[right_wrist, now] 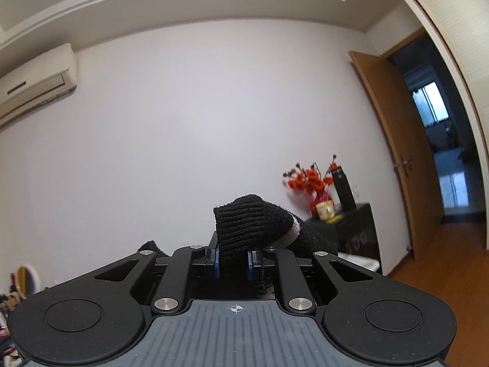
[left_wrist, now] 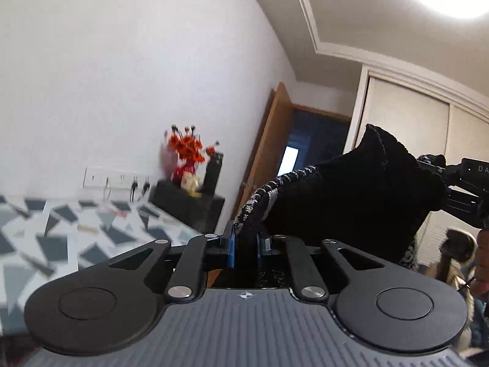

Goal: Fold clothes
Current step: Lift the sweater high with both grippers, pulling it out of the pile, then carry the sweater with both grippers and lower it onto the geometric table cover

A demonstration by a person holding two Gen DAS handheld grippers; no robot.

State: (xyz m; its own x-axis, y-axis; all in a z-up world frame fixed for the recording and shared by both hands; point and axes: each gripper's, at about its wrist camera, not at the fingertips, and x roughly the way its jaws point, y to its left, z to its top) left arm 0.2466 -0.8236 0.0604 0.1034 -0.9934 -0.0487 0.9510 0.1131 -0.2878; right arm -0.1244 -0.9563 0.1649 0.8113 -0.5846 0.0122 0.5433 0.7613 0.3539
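A black knit garment (left_wrist: 351,195) with a black-and-white ribbed edge hangs in the air between both grippers. In the left wrist view my left gripper (left_wrist: 246,247) is shut on its striped edge, blue pads pressed on the cloth. The other gripper (left_wrist: 440,168) shows at the far right of that view, clamped on the garment's opposite end. In the right wrist view my right gripper (right_wrist: 233,260) is shut on a fold of the black knit (right_wrist: 253,223) with a pale stripe. Both point level toward the white wall.
A bed with a grey and white triangle-pattern cover (left_wrist: 76,232) lies at lower left. A black cabinet (right_wrist: 354,226) holds a red vase of orange flowers (right_wrist: 311,183) and a dark bottle. An open wooden door (right_wrist: 397,153) and a wardrobe (left_wrist: 412,122) stand right.
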